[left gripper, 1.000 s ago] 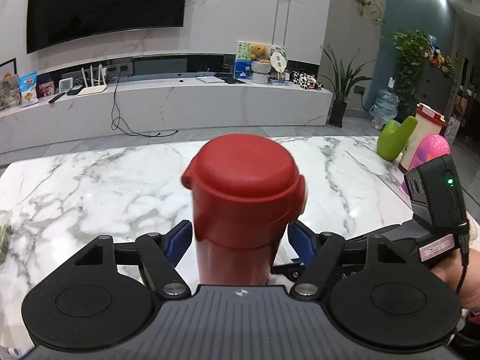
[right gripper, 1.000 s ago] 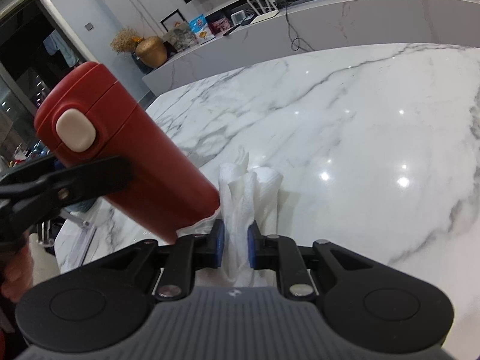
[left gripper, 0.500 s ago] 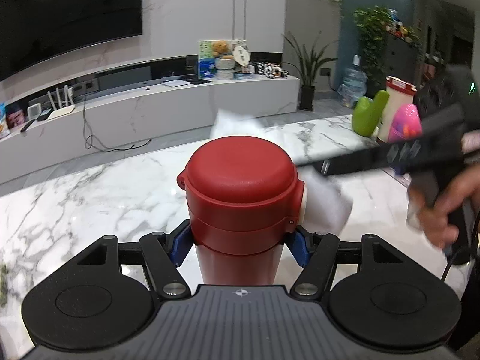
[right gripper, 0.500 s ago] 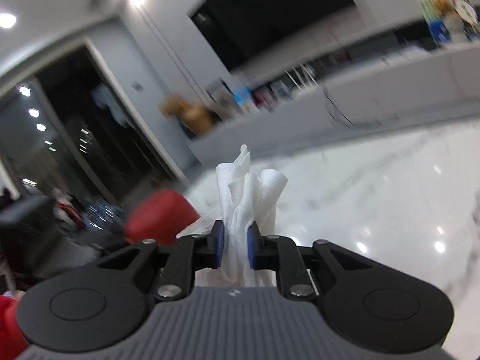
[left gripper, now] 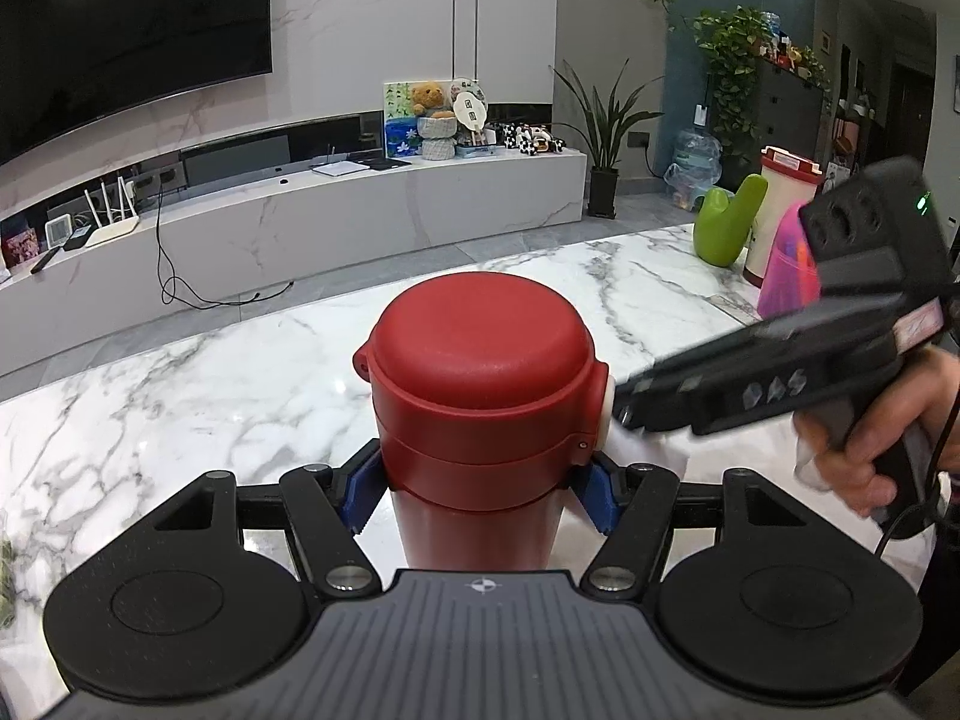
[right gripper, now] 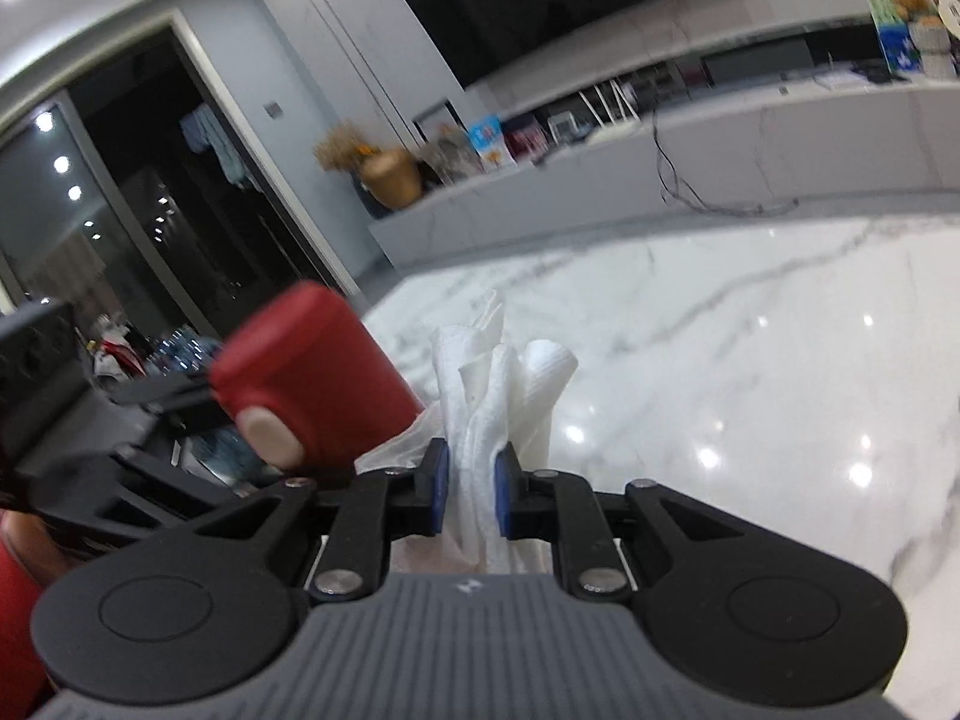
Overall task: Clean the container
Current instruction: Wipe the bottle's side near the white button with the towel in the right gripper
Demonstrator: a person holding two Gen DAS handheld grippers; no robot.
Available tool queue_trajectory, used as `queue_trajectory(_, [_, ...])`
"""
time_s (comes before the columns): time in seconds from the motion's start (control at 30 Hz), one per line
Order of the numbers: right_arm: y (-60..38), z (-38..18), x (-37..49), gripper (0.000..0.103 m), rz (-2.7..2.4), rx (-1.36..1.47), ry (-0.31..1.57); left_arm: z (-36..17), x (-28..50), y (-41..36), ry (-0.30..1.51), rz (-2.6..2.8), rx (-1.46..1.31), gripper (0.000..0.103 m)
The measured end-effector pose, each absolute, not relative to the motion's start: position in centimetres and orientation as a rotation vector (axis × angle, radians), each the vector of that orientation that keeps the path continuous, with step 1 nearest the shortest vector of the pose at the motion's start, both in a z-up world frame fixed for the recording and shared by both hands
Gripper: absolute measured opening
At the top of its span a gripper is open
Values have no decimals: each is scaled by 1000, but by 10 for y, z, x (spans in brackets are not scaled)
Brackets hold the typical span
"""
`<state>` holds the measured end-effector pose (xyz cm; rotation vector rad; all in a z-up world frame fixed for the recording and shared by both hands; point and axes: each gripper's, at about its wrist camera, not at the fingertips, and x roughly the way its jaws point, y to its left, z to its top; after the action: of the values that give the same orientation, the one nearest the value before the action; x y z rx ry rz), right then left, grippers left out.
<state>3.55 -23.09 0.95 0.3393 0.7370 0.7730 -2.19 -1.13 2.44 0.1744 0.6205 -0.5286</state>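
Left wrist view is showing the left gripper (left gripper: 480,495) pinching the red flask (left gripper: 480,396) under its lid, steadying it above the table's (left gripper: 180,378) near edge; the right gripper (right gripper: 471,495) is squeezing a tissue (right gripper: 504,396), probably wiping the flask's right side.

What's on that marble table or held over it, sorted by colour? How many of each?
Red: 1, the red flask gripped by the left gripper
White: 2, the paper towel pinched in the right gripper, the white jug
Green: 1, the green container
Pink: 1, the pink container
Total: 5
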Motion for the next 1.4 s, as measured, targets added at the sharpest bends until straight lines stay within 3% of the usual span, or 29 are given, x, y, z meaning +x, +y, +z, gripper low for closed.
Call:
queue_trajectory(0.5, [-212, -36, 45, 18, 687, 287, 930, 30, -15, -14, 629, -517, 172, 63])
queue_trajectory(0.63, [-208, -35, 45, 18, 679, 281, 936, 32, -18, -20, 623, -449, 198, 76])
queue_trajectory(0.8, [-207, -35, 41, 18, 663, 274, 944, 31, -24, -24, 660, -374, 164, 75])
queue_trajectory(0.9, [-202, -31, 37, 18, 655, 248, 955, 33, -27, -25, 662, -369, 158, 68])
queue_trajectory(1.13, [-193, -26, 23, 18, 688, 192, 979, 38, -26, -20, 636, -383, 150, 64])
queue_trajectory(1.4, [-212, -8, 33, 18, 665, 281, 871, 33, -19, -6, 617, -461, 178, 63])
